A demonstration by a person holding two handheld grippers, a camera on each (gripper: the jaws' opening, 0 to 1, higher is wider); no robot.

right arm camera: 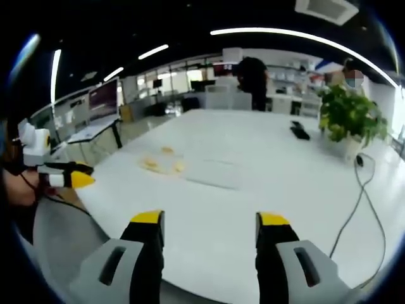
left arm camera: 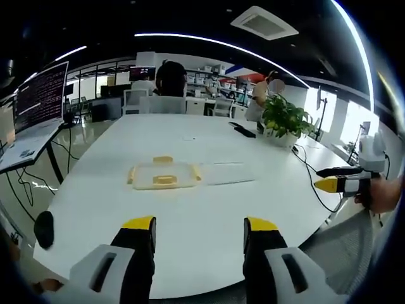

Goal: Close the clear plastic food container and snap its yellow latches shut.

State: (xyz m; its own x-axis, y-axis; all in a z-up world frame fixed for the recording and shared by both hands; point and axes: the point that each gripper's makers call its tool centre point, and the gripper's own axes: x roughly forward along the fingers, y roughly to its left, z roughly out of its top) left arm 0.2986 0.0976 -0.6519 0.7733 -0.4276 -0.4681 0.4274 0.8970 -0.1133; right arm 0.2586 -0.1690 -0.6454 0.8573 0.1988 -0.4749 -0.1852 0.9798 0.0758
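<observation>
Overall scene: a large white table (left arm camera: 209, 209) ran across the middle of both views in an open office.
Container: the clear plastic food container (left arm camera: 163, 175) lay flat on the table at centre left of the left gripper view, well apart from both tools; in the right gripper view it was a small blurred shape at centre left.
Latches: yellow latches (left arm camera: 162, 159) showed at the container's far edge, at its two sides and on its top; whether they were snapped down could not be told.
Lid sheet: a clear flat sheet (left arm camera: 226, 173) lay on the table touching the container's right side.
Left gripper (left arm camera: 200, 225): its two black, yellow-tipped jaws rose from the bottom of the left gripper view, spread apart and grasping nothing, above the table's near edge.
Right gripper (right arm camera: 211, 220): its jaws rose from the bottom of the right gripper view, likewise spread wide and empty; from the left gripper view it entered at the right edge, held in a hand (left arm camera: 383, 193).
Plant: a potted plant (left arm camera: 285, 120) stood on the far right part of the table.
Cable: a thin cable (right arm camera: 364, 196) trailed over the table at the right of the right gripper view.
Monitor: a screen with text (left arm camera: 41, 95) stood at the upper left of the left gripper view.
Person: a seated person (left arm camera: 171, 79) was at the table's far end.
</observation>
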